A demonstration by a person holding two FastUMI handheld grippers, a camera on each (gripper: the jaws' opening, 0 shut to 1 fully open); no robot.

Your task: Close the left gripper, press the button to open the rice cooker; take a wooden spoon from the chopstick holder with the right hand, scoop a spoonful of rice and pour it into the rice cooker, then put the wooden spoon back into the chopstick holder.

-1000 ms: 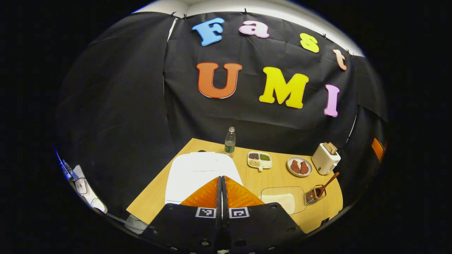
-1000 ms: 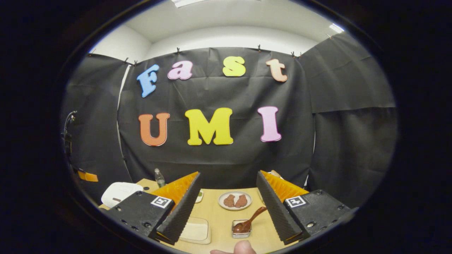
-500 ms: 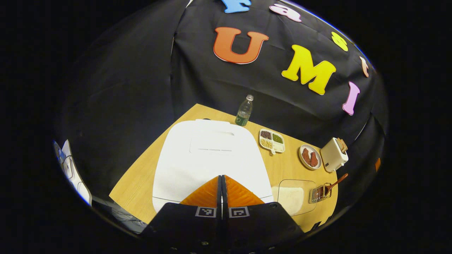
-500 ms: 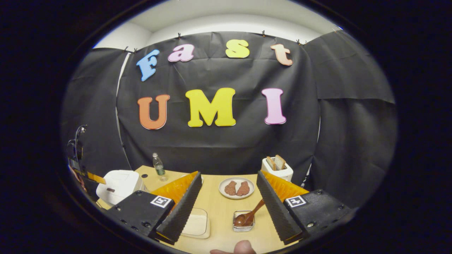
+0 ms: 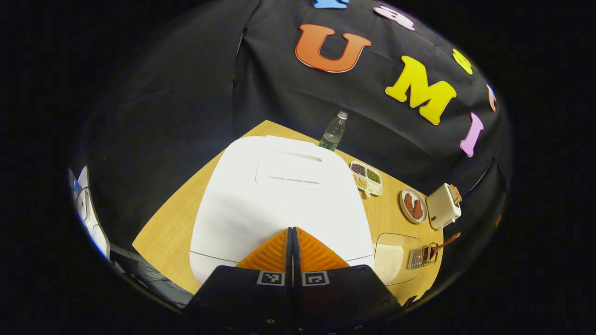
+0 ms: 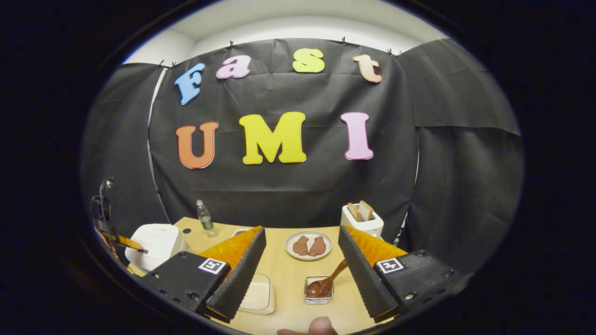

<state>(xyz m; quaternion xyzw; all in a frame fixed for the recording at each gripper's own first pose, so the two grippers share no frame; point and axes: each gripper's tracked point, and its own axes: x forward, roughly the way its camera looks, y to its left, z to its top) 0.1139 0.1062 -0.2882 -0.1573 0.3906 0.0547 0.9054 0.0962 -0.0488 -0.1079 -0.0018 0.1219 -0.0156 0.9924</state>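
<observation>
Ribbed pads pressed flat together: the left claw point(image 5: 292, 232) is closed on nothing and hangs just over the near edge of the rice cooker point(image 5: 279, 195), whose smooth white lid is down. The opening step seems in hand; the release button is hidden under the claw, or too faint to pick out, so the next move calls for lowering the joined tips squarely onto it until the lid springs.

In the right gripper view the right claw point(image 6: 301, 253) stands wide apart and empty, with a fingertip point(image 6: 321, 325) of the holding hand at the bottom. Between its fingers lies the small metal wire chopstick holder point(image 6: 318, 294), near the desk's point(image 6: 288, 274) right side, with the wooden spoon point(image 6: 328, 284) leaning out, glossy brown bowl down and handle angled up to the right. Just left of it is a shallow clear tray of pale rice point(image 6: 257, 297). Farther back are a round plate point(image 6: 308, 245), a boxy toaster point(image 6: 362, 221) with bread, and a clear plastic bottle point(image 6: 204, 217) near the far edge.
</observation>
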